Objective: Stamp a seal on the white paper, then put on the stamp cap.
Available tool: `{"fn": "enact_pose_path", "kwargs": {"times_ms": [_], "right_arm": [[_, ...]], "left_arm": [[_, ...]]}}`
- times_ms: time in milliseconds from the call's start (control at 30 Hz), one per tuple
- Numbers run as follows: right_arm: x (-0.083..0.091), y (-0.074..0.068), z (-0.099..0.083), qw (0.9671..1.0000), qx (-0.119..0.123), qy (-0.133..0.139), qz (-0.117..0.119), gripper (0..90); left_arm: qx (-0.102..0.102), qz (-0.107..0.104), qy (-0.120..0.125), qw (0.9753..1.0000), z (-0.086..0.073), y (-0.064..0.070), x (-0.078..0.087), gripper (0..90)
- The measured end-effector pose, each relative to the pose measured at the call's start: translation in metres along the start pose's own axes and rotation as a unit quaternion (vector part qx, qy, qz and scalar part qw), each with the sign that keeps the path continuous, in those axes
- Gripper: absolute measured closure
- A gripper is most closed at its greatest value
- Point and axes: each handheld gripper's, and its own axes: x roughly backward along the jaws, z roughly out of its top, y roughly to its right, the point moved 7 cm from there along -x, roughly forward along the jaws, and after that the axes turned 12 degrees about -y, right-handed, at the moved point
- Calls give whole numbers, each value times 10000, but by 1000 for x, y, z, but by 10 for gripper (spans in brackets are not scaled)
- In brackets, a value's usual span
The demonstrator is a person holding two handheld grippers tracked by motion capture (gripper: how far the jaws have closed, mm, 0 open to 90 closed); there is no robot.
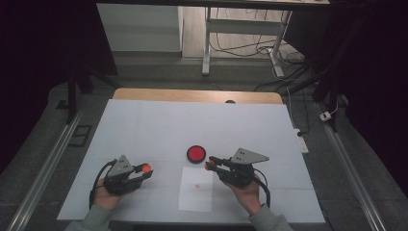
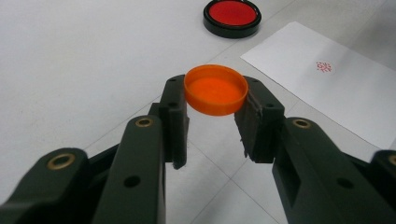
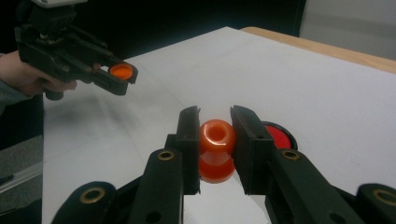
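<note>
My left gripper [image 1: 144, 172] [image 2: 215, 99] is shut on a shallow orange cap [image 2: 215, 89] [image 1: 146, 168] [image 3: 121, 71], held hollow side up just above the white table [image 1: 144, 125]. My right gripper [image 1: 210, 162] [image 3: 215, 135] is shut on a small orange bottle [image 3: 216, 148] [image 1: 210, 165] by its neck, mouth facing the camera. The left gripper [image 3: 123, 77] also appears far off in the right gripper view, with its cap. The two grippers point toward each other, roughly a hand's width apart.
A round black dish with a red centre [image 1: 196, 154] [image 2: 232, 15] [image 3: 280, 135] lies between and slightly beyond the grippers. A white sheet with a small red mark [image 1: 196, 188] [image 2: 327, 74] lies near the front edge. A wooden strip [image 1: 192, 95] borders the far edge.
</note>
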Motion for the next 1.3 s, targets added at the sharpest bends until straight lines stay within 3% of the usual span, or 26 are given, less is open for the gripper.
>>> {"fn": "enact_pose_path", "kwargs": {"times_ms": [833,1000,1300], "right_arm": [[2,-1,3,10000,36,53,28,723],[2,-2,3,10000,53,39,44,723],[2,-4,4,10000,73,39,53,723]], "left_arm": [[-7,-14,11,10000,1,0,0,646],[-173,-29,71,9998,8,7,1,646],[-296,-122,100,9994,17,19,-3,646]]}}
